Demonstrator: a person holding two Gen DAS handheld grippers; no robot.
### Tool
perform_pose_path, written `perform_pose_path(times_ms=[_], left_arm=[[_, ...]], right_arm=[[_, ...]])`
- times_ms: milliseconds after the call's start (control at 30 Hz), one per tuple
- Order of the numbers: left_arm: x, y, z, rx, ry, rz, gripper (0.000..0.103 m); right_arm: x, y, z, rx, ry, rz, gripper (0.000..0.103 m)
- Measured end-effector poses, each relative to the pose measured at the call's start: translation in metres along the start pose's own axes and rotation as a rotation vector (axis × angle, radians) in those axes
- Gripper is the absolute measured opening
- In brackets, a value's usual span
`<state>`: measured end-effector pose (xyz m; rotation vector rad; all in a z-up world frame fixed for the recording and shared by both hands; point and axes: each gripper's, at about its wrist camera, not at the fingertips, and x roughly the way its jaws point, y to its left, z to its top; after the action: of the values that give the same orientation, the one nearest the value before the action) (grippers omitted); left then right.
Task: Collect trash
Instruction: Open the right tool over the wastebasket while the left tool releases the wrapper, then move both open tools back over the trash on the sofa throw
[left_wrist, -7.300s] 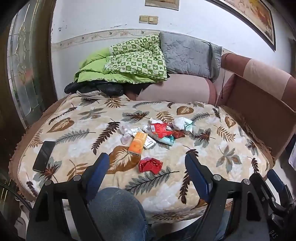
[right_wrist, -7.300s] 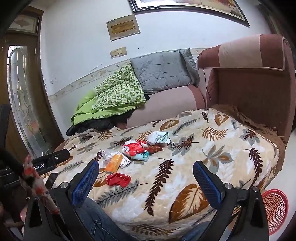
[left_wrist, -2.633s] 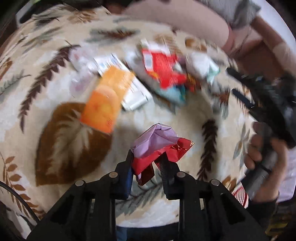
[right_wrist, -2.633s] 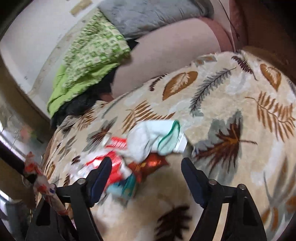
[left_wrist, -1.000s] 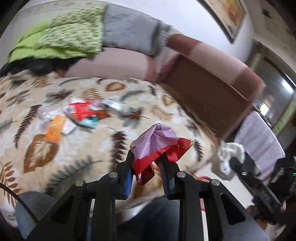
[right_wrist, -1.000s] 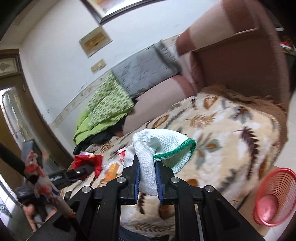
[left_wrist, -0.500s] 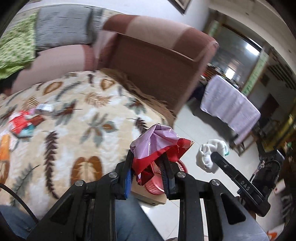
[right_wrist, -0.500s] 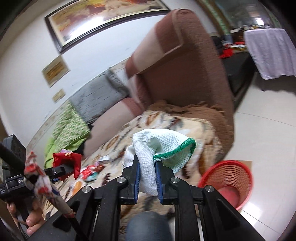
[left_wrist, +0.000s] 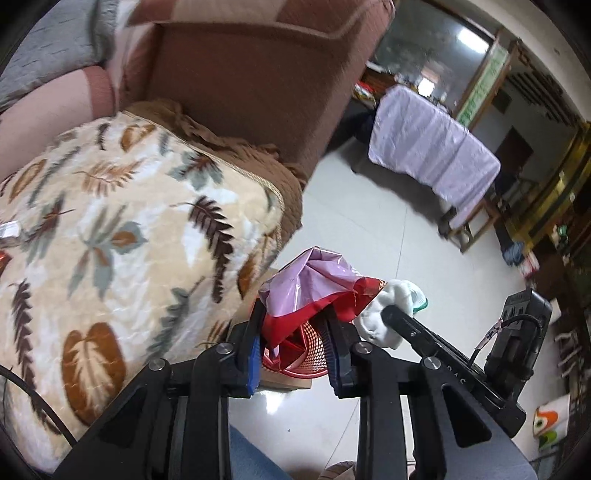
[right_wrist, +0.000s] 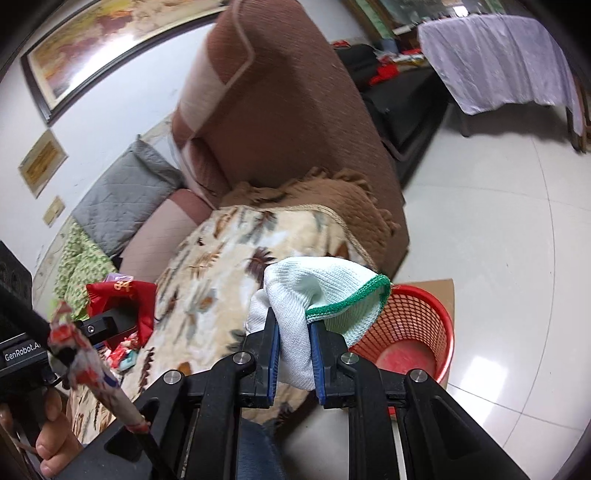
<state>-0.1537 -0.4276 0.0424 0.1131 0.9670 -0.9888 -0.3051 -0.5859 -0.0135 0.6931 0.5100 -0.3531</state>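
Both tongs are clenched: my left gripper (left_wrist: 293, 343) pinches the red wrapper (left_wrist: 314, 284), my right gripper (right_wrist: 293, 345) pinches the white glove (right_wrist: 325, 291). Each load hangs near the red bin (right_wrist: 410, 332) on the floor beside the sofa (right_wrist: 280, 122). I judge the wrapper is light and may drift past the rim if let go too high. The glove could snag on a pad, or the two tools could bump over the opening.

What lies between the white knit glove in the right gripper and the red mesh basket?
Nothing: in the right wrist view, the white green-cuffed knit glove hangs directly before the red mesh basket, no object between.
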Motion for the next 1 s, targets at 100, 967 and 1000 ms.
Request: perform_pose_path(times_ms=[100, 967, 1000], left_arm=[[0.032, -0.005, 0.002, 0.008, 0.054, -0.005, 0.027], [0.140, 0.013, 0.004, -0.093, 0.220, -0.086, 0.057], [0.128, 0.015, 0.005, -0.087, 0.198, -0.079, 0.057]], right_arm=[[0.010, -0.016, -0.001, 0.022, 0.013, -0.039, 0.016], [0.037, -0.057, -0.012, 0.104, 0.049, -0.101, 0.046], [0.035, -0.052, -0.011, 0.090, 0.042, -0.099, 0.049]])
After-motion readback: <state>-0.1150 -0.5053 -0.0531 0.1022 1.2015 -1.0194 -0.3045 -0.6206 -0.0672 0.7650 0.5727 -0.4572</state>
